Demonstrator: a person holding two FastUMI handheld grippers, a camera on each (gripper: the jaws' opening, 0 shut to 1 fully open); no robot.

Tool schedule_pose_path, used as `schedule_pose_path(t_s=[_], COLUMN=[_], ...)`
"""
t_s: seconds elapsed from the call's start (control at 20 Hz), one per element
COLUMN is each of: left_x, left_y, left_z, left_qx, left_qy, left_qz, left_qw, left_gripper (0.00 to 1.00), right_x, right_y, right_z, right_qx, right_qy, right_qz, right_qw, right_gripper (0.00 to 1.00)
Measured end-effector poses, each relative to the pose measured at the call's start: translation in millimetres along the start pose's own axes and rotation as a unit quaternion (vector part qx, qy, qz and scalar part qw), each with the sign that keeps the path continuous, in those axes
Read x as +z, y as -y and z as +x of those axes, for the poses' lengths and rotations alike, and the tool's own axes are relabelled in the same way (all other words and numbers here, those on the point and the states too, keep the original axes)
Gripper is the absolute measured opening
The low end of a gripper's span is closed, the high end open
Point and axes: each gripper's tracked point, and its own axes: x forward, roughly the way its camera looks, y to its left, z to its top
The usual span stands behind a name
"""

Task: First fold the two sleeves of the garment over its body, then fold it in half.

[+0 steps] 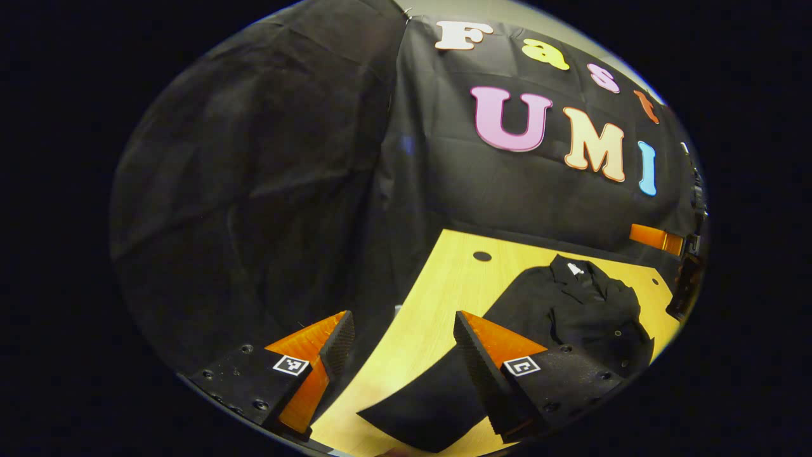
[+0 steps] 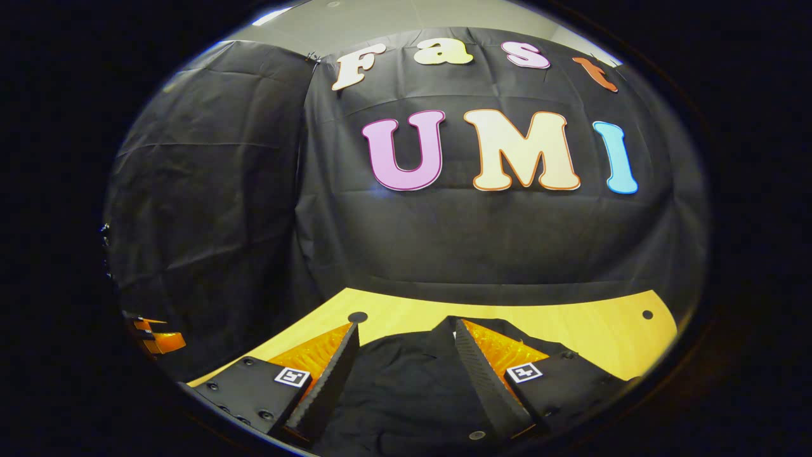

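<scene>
Black booth wall (image 2: pixel 482 241) behind everything, hung in creased cloth, closing off the back and one side. Below it a pale wooden counter (image 1: pixel 444 304), with a small round hole (image 1: pixel 482 256) near its far edge and a second hole (image 2: pixel 646 314) toward the other corner. On the counter, a dark buttoned garment (image 1: pixel 583 311) lying flat, collar toward the wall with a small white tag at the neck; one sleeve (image 1: pixel 431 406) stretched out sideways across the wood, reaching down beside the left gripper (image 1: pixel 399 336). Judged from that: sleeve not yet folded over the body, other sleeve too dark and too near the edge of the left gripper view to tell, halving fold not begun, so task looks to be at or near its start. Left gripper spread wide, holding nothing, poised above the counter with the outstretched sleeve just beside one finger. Right gripper (image 2: pixel 406 355) likewise wide apart and empty, hanging over the dark cloth of the garment, whether touching it or apart hard to say. In the left gripper view, the right gripper again, far off at the garment's far side; in the right gripper view, part of the left gripper at the far left edge. No clutter on the counter, nothing in the way of either sleeve; dark cloth against dark wall likely to make hems and edges hard to pick out.
</scene>
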Motion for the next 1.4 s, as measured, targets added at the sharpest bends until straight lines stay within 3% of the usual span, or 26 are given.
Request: schedule_pose_path(t_s=[0.5, 0.85, 1.05, 1.1, 1.2, 1.25, 1.4], left_x=[-104.8, -156.7, -159.9, -161.2, -160.4, -159.6, -153.9], left_y=[-0.4, -1.6, -0.4, -6.0, -13.2, -13.6, -4.6], left_z=[8.4, 1.8, 5.3, 5.6, 8.4, 6.3, 3.6], left_qx=[-0.008, 0.008, 0.014, 0.027, 0.043, 0.046, 0.035], left_qy=[-0.136, -0.19, -0.18, -0.179, -0.163, -0.163, -0.125], left_qz=[-0.032, -0.053, -0.023, -0.012, -0.014, -0.022, -0.052], left_qw=[0.99, 0.98, 0.983, 0.983, 0.986, 0.985, 0.99], left_gripper=[0.97, 0.97, 0.96, 0.9, 0.55, 0.52, 0.13], right_x=[-19.6, -14.7, -12.1, -12.4, -12.4, -13.3, -13.1], right_y=[23.7, 30.5, 39.1, 41.1, 44.3, 45.6, 50.9], right_z=[-25.7, -41.1, -48.9, -50.0, -53.6, -54.3, -60.1], right_qx=[-0.032, -0.037, -0.042, -0.043, -0.043, -0.044, -0.046], right_qy=[-0.024, -0.014, -0.01, -0.009, -0.007, -0.007, -0.003], right_qz=[-0.018, -0.026, -0.025, -0.024, -0.02, -0.02, -0.02], right_qw=[0.999, 0.999, 0.999, 0.999, 0.999, 0.999, 0.999], right_gripper=[0.96, 0.96, 0.96, 0.96, 0.96, 0.96, 0.98])
